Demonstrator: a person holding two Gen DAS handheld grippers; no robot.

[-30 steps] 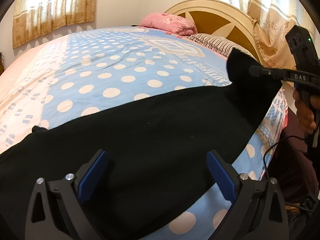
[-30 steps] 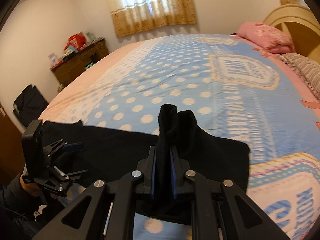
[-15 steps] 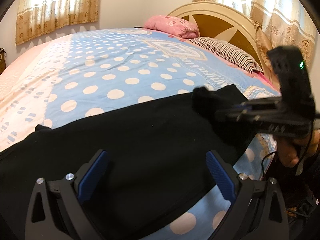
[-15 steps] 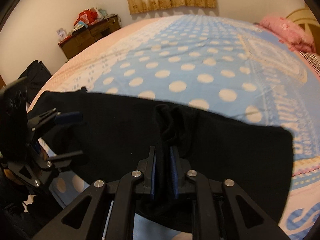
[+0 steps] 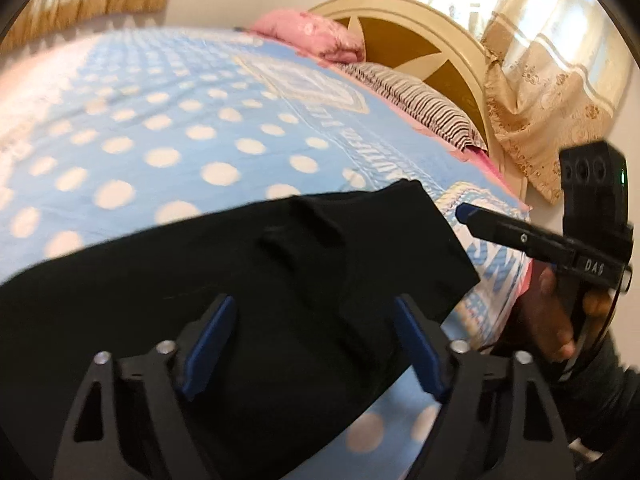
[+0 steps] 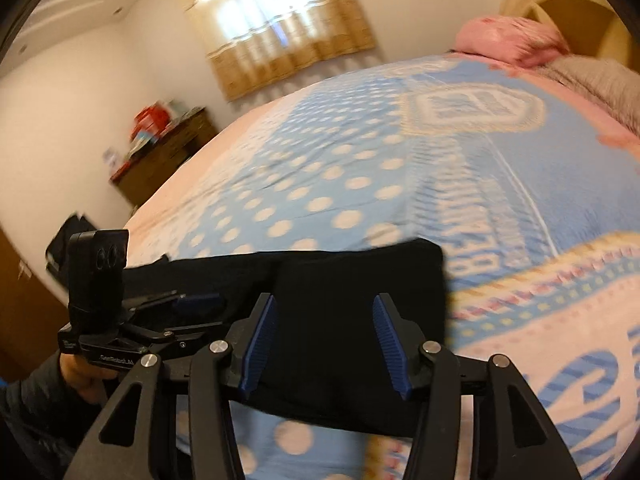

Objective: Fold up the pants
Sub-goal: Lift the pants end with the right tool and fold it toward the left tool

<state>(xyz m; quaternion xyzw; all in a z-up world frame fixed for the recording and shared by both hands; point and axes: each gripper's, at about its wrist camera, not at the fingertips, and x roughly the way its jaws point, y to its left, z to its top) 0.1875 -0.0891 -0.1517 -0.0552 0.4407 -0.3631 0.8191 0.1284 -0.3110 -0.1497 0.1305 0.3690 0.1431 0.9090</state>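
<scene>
In the left wrist view, the left gripper (image 5: 312,354) is hovering over the black fabric pants (image 5: 224,300), jaws closing but pressing nothing; the pants' long axis is running from 8 to 2 o'clock across the polka-dot blue bed (image 5: 168,120). In the right wrist view, the right gripper (image 6: 324,354) is opening, gripping nothing, with the folded end lying flat at 12 o'clock.

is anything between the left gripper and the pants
Nothing visible. The left gripper hangs right over the black pants, its jaws closing with only the fabric below them. The right gripper is off at the pants' end, jaws opening and clear of the cloth. Only the bedspread lies around them.
</scene>
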